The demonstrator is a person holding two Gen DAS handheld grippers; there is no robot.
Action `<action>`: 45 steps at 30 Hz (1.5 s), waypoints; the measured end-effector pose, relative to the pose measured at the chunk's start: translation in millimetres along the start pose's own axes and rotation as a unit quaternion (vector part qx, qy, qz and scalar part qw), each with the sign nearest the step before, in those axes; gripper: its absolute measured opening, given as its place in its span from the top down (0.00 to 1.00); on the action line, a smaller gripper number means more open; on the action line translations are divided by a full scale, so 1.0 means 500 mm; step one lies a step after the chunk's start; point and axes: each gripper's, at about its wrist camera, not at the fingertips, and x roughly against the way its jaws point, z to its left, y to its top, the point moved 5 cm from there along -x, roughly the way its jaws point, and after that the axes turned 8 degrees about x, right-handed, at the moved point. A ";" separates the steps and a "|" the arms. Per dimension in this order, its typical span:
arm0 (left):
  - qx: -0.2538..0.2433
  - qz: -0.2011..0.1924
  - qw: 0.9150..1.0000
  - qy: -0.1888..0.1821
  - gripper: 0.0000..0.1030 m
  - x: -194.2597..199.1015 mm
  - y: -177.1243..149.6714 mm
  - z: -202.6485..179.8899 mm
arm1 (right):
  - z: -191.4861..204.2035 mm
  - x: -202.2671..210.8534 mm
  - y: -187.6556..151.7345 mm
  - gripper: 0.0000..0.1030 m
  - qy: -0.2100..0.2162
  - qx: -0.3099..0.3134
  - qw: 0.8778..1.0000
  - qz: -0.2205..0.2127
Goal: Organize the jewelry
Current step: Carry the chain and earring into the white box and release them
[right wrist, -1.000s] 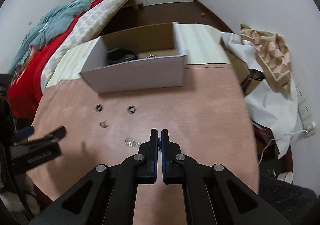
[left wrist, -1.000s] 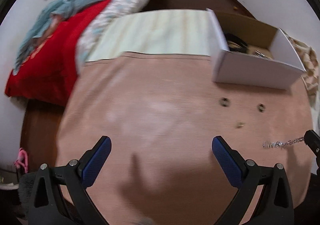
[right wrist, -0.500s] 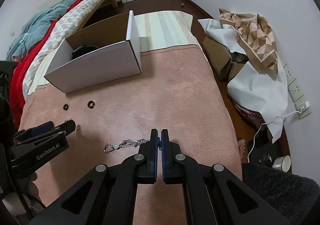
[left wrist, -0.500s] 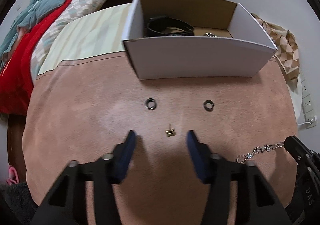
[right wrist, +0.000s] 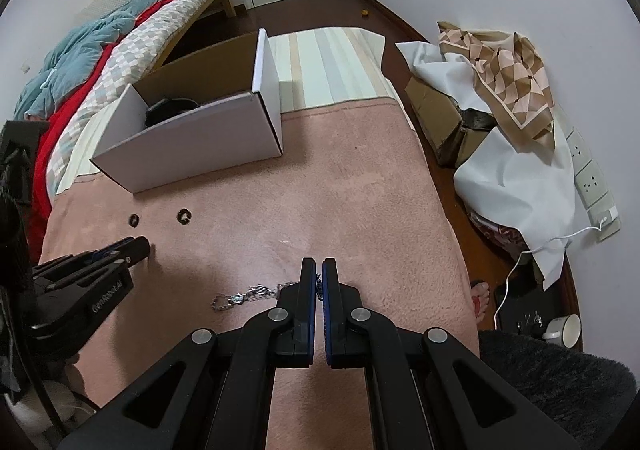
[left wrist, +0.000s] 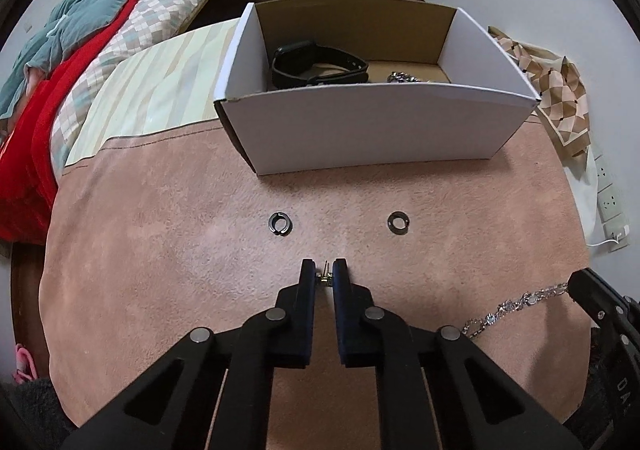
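The small gold earring [left wrist: 324, 277] lies on the pink plush blanket [left wrist: 160, 270], pinched between the blue pads of the left gripper [left wrist: 324, 274], whose jaws stand narrow with only the stud's width left between them; its post pokes up just past the fingertips. From that grip the white cardboard box [left wrist: 360, 126] lies straight ahead along the fingers' line, its long side set crosswise to them, with two dark rings [left wrist: 280, 224] [left wrist: 398, 223] on the blanket between the earring and the box's near wall, one to each side of the line. Carrying the earring over looks like a lift and a forward reach across that wall. The box already holds a black smartwatch [left wrist: 316, 64] and a bit of silver chain [left wrist: 404, 77]. Off to the right, the right gripper [right wrist: 319, 274] is clamped on one end of a silver chain bracelet [right wrist: 240, 296], whose length trails along the blanket toward the left gripper. In the right wrist view the box sits ahead and to the left, so the left hand is the nearer to it. The only writing is on the grippers themselves: the left one's side reads roughly "GenRobot.AI" in the right wrist view, and the letters "DA" show on the right one's body at the left view's edge. A wall socket [right wrist: 592, 180] shows no legible marking.
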 end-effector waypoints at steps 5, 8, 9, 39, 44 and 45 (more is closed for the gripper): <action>-0.004 -0.010 1.000 -0.012 0.94 0.038 0.005 -0.001 | 0.014 0.041 0.019 0.97 0.014 0.002 1.000 -0.018; -0.003 -0.019 0.999 -0.028 0.94 0.079 0.018 0.002 | 0.025 0.079 0.044 0.97 0.028 0.008 0.999 -0.036; -0.002 -0.023 0.999 -0.034 0.94 0.096 0.025 0.003 | 0.029 0.094 0.055 0.97 0.032 0.011 0.998 -0.043; 0.024 0.059 0.992 -0.112 0.93 0.031 0.289 0.021 | 0.106 -0.062 0.474 0.97 0.052 0.096 0.994 -0.023; 0.031 0.072 0.992 -0.096 0.90 0.019 0.295 0.026 | 0.105 -0.107 0.475 0.97 0.055 0.099 0.993 0.021; 0.033 0.072 0.993 -0.089 0.89 0.019 0.296 0.031 | 0.104 -0.112 0.474 0.96 0.054 0.098 0.993 0.028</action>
